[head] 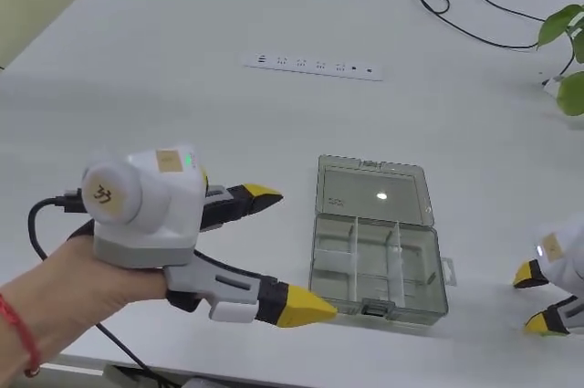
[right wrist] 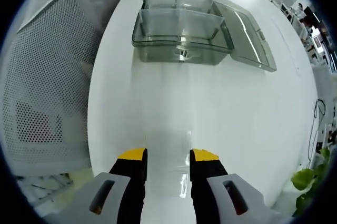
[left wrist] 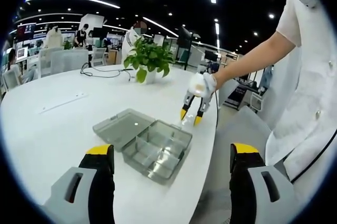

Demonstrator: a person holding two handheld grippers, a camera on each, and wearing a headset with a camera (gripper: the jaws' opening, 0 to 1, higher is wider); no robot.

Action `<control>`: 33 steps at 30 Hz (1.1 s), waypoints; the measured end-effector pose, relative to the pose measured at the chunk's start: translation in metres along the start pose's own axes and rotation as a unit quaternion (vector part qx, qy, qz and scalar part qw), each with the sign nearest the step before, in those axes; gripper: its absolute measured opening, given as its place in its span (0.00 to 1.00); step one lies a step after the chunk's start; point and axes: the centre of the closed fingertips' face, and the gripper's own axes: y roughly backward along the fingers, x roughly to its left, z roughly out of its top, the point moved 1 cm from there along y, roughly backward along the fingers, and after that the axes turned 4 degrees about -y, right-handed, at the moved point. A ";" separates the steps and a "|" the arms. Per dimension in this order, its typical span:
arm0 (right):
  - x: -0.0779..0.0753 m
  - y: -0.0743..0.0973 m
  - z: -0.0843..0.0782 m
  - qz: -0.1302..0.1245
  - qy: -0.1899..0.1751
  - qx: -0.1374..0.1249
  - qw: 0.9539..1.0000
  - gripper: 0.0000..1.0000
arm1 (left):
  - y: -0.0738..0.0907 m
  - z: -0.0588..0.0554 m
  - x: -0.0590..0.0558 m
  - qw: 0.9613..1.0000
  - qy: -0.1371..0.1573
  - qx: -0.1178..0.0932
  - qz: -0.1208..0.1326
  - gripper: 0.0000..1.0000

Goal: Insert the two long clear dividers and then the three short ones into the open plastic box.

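Left tool (head: 301, 253) wide and empty at 9 o'clock of the open plastic box (head: 379, 251); right tool (right wrist: 167, 155) narrowly parted astride what looks a clear divider (right wrist: 182, 174) on the worktop (head: 182, 87), box at its 12 o'clock, long axis crosswise.

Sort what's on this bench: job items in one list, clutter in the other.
Job: open clear grey plastic box; clear dividers fitted inside it; left gripper; right gripper.
Lying about: white power strip; black cable; green leafy plant.
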 end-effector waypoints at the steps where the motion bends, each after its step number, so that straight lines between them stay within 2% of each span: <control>1: -0.001 0.005 0.003 -0.009 0.002 -0.003 1.000 0.33 | 0.000 0.000 0.000 1.000 0.001 0.000 0.001 0.93; 9: -0.004 0.051 0.045 -0.057 0.000 -0.055 0.997 0.33 | -0.007 0.012 0.001 1.000 0.014 -0.010 -0.003 0.91; 12: -0.005 0.068 0.060 -0.075 0.005 -0.069 0.995 0.33 | -0.011 0.021 -0.001 0.999 0.025 -0.024 -0.007 0.90; 16: -0.005 0.090 0.081 -0.095 0.006 -0.092 0.991 0.33 | -0.017 0.030 -0.002 0.997 0.064 -0.034 -0.012 0.84; 17: -0.004 0.096 0.088 -0.101 0.008 -0.097 0.990 0.33 | -0.020 0.031 -0.002 0.997 0.075 -0.031 -0.012 0.81; 18: -0.003 0.100 0.092 -0.103 0.008 -0.101 0.989 0.33 | -0.023 0.035 -0.005 0.995 0.086 -0.037 -0.022 0.82; 19: -0.009 0.101 0.090 -0.108 0.008 -0.108 0.988 0.33 | -0.024 0.038 -0.007 0.994 0.094 -0.041 -0.027 0.82; 22: -0.006 0.111 0.102 -0.115 0.013 -0.116 0.986 0.33 | -0.029 0.044 -0.009 0.991 0.121 -0.051 -0.031 0.80; 23: -0.008 0.113 0.103 -0.118 0.014 -0.120 0.986 0.33 | -0.030 0.046 -0.010 0.987 0.149 -0.050 -0.032 0.78; 24: -0.007 0.117 0.107 -0.120 0.015 -0.122 0.985 0.33 | -0.031 0.048 -0.011 0.985 0.162 -0.055 -0.034 0.77; 25: -0.005 0.121 0.113 -0.124 0.018 -0.125 0.984 0.33 | -0.033 0.054 -0.011 0.982 0.170 -0.070 -0.037 0.76; 29: 0.004 0.133 0.131 -0.131 0.022 -0.135 0.982 0.33 | -0.036 0.059 -0.014 0.974 0.209 -0.075 -0.045 0.69; 33: 0.013 0.143 0.148 -0.136 0.031 -0.144 0.980 0.33 | -0.042 0.060 -0.020 0.970 0.226 -0.068 -0.053 0.61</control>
